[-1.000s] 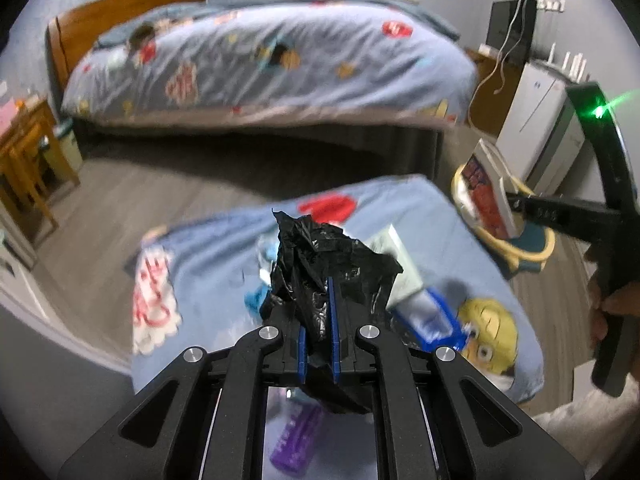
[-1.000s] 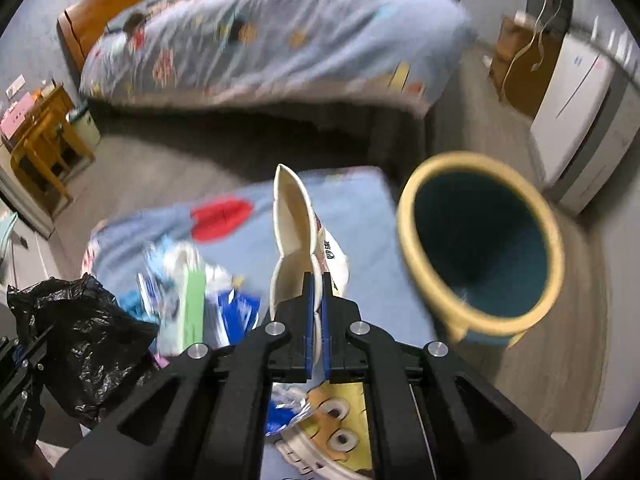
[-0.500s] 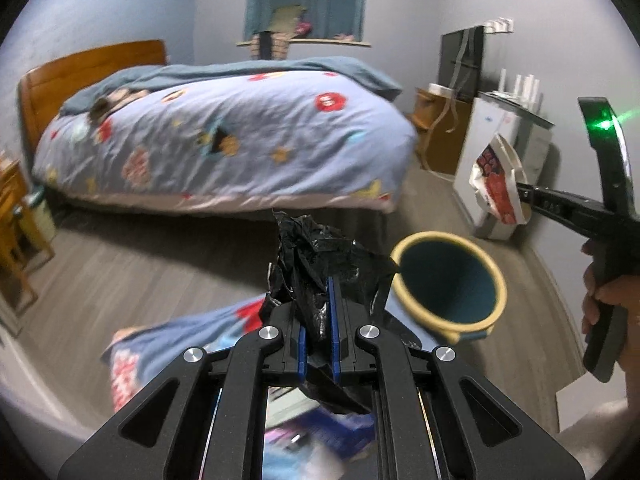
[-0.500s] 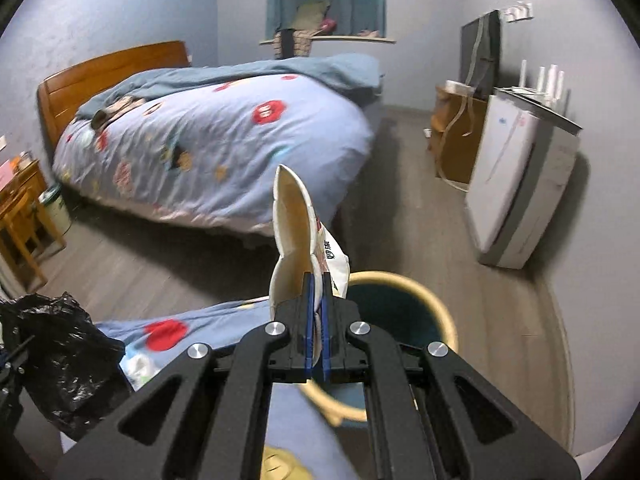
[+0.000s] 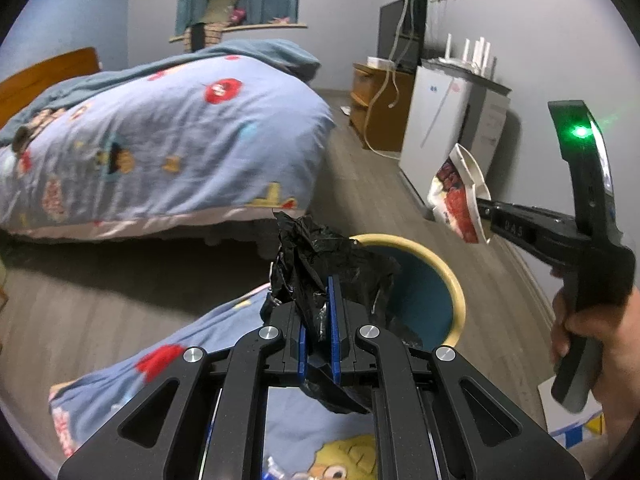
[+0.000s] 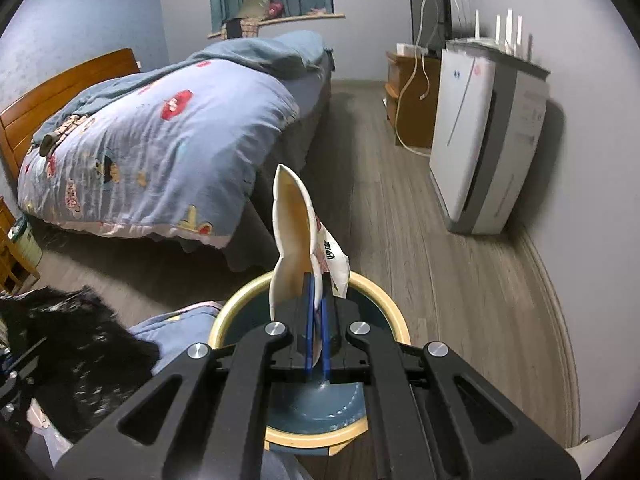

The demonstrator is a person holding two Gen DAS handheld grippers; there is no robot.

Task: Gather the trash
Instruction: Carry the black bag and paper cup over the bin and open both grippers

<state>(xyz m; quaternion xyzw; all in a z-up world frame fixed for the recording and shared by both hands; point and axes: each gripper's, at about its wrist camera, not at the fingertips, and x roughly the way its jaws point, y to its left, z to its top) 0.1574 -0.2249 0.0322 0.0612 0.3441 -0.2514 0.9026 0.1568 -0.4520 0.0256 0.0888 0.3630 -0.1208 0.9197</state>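
Observation:
My left gripper (image 5: 319, 316) is shut on a crumpled black plastic bag (image 5: 320, 264), held just left of a blue trash bin with a yellow rim (image 5: 430, 280). My right gripper (image 6: 317, 312) is shut on a squashed white paper cup (image 6: 292, 216) with a printed wrapper and holds it right above the bin (image 6: 316, 404), which looks empty. The right gripper with the cup (image 5: 456, 196) also shows in the left wrist view, above the bin's right side. The black bag (image 6: 80, 352) shows at the left of the right wrist view.
A low surface under a blue cartoon cover (image 5: 192, 360) lies beside the bin, with a bit of litter at its near edge. A big bed (image 6: 160, 140) stands behind. A white appliance (image 6: 484, 132) and a wooden cabinet (image 6: 412, 100) line the right wall. Wooden floor lies between.
Both grippers have swung right, away from the littered cover, towards the bin. The right gripper now holds the cup over the bin's mouth. Both stay shut on their loads.

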